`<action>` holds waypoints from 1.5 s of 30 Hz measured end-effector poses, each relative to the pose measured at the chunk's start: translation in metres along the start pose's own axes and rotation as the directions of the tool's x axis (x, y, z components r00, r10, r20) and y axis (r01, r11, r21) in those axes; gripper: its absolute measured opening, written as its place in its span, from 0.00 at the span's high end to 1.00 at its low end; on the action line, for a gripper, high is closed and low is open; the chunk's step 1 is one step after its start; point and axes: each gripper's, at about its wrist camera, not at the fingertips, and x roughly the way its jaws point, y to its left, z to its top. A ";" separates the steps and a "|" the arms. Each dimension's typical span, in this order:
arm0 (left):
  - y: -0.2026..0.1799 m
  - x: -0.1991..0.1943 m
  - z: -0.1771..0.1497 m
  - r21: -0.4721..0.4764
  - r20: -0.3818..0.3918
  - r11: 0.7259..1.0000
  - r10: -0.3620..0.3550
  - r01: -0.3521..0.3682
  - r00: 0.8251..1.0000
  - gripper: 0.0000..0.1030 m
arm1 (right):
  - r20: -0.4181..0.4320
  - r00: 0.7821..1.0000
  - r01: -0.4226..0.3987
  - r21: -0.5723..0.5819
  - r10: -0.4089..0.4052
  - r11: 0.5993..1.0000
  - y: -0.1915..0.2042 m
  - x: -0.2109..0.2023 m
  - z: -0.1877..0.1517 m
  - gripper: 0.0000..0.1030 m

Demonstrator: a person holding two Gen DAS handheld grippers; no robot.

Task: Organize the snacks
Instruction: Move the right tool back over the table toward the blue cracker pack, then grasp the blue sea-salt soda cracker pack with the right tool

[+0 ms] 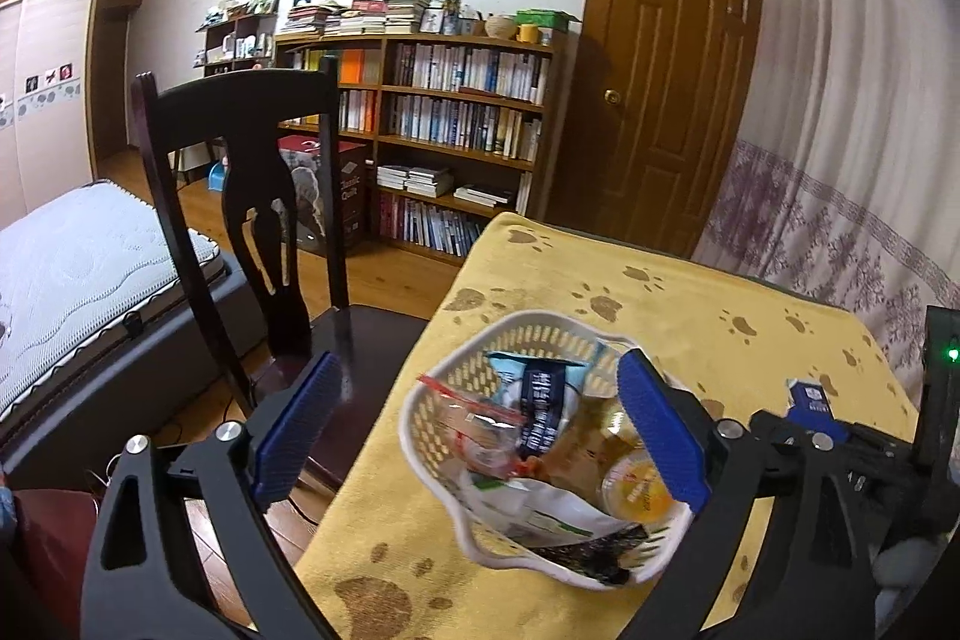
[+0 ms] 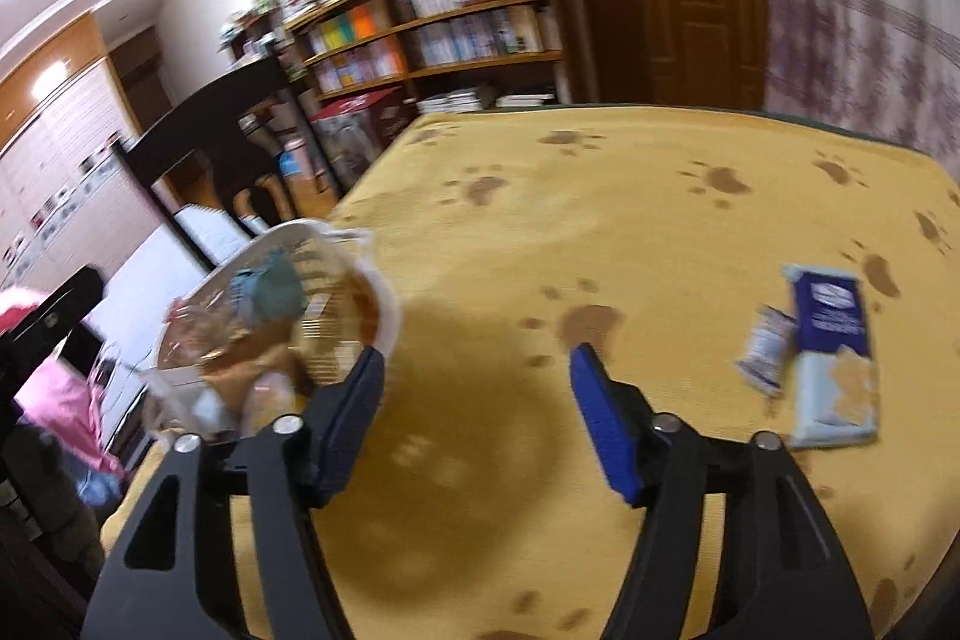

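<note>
Bedroom, table under a yellow paw-print cloth (image 2: 600, 232). White basket (image 1: 420, 436) near the table's left edge, already stuffed with packets. Blue box (image 2: 831, 352) and a small sachet (image 2: 765, 349) lie loose on the cloth, touching, off to the right. Left gripper (image 1: 480, 430) spread wide over the basket, empty; right gripper (image 2: 474, 418) also apart, empty (view blurred). Box looks light and stiff: pinch across its short sides. Sachet is soft and slippery: pinch its crimped end.
</note>
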 end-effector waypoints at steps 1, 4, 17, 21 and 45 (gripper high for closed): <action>-0.003 0.001 -0.001 0.007 -0.004 1.000 -0.001 0.001 1.000 0.06 | 0.004 1.000 0.019 0.014 -0.019 1.000 -0.010 -0.002 -0.001 0.35; -0.013 0.002 -0.004 0.026 -0.011 1.000 -0.003 0.003 1.000 0.05 | 0.005 0.999 0.052 0.046 -0.052 0.998 -0.032 -0.006 -0.005 0.31; -0.056 0.001 -0.016 0.140 -0.015 0.990 -0.006 0.008 1.000 0.04 | 0.010 0.982 0.183 0.124 -0.186 0.975 -0.106 -0.019 -0.025 0.21; -0.068 0.000 -0.019 0.162 -0.016 0.987 -0.016 0.018 1.000 0.04 | 0.019 0.975 0.217 0.135 -0.221 0.967 -0.121 -0.023 -0.025 0.20; -0.120 0.004 -0.032 0.252 -0.054 0.964 -0.074 0.085 0.996 0.04 | -0.040 0.956 0.294 0.166 -0.292 0.941 -0.170 0.012 -0.009 0.18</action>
